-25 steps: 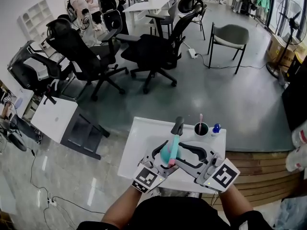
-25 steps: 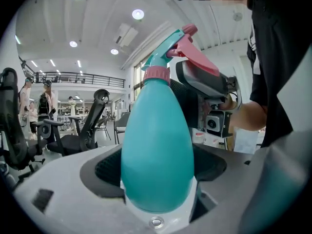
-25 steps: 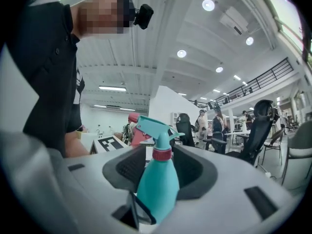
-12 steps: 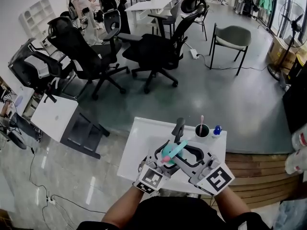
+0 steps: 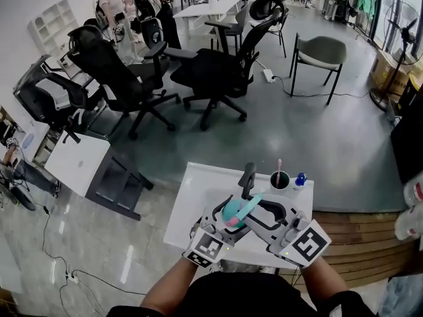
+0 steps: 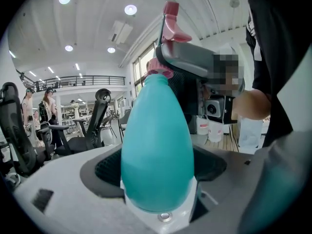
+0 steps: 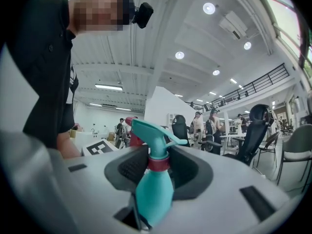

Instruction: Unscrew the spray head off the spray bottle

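Note:
A teal spray bottle [image 5: 230, 214] is held in the air over the white table [image 5: 190, 198]. My left gripper [image 5: 223, 218] is shut on its fat body [image 6: 157, 145], which fills the left gripper view. The teal spray head [image 7: 150, 132] has a pink-red collar [image 7: 157, 163] and a pink trigger [image 6: 171, 24]. It sits between the pads of my right gripper [image 7: 158, 165]. The right jaws have just been closing on the collar, and the pads lie against it on both sides. In the head view the nozzle [image 5: 253, 202] points to the right.
At the table's far edge stand a dark cup [image 5: 279, 179] with a pink stick in it, a small blue thing [image 5: 299, 177] and a black upright object [image 5: 248, 175]. Several black office chairs [image 5: 211, 71] stand on the grey floor beyond. A wooden ledge [image 5: 357, 226] runs along the right.
The spray head has swung from pointing away to pointing right. The right gripper's jaws have drawn in around it. The left gripper has kept its hold and place.

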Motion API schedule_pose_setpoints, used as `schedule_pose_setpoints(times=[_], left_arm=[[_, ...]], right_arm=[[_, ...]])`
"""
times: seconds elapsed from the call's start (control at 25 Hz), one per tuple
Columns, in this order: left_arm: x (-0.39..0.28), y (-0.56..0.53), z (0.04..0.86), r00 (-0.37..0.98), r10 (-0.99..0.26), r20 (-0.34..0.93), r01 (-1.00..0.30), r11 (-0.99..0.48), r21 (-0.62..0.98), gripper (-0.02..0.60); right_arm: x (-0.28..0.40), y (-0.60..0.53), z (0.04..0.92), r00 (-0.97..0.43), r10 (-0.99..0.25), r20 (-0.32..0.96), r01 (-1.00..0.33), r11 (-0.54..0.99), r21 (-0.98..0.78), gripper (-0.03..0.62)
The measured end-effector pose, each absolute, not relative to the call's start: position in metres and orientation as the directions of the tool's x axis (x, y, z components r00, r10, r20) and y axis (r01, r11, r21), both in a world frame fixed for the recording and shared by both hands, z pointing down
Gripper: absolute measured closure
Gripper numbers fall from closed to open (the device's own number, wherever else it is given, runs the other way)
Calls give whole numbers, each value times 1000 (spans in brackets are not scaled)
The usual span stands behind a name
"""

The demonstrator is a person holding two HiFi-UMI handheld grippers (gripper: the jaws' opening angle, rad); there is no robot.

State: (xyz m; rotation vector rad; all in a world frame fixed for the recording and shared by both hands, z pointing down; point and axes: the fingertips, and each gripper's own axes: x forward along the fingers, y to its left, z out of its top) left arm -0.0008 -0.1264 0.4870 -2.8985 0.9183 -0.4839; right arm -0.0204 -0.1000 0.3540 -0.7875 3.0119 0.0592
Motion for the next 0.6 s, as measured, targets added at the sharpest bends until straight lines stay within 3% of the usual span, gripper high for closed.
schedule_pose_setpoints(times=[0.6], left_arm=[[-26, -127, 562, 696, -590, 410, -603, -790, -114, 166]], right_arm=[[-4, -93, 304, -832, -535, -148, -547, 835, 54, 454]])
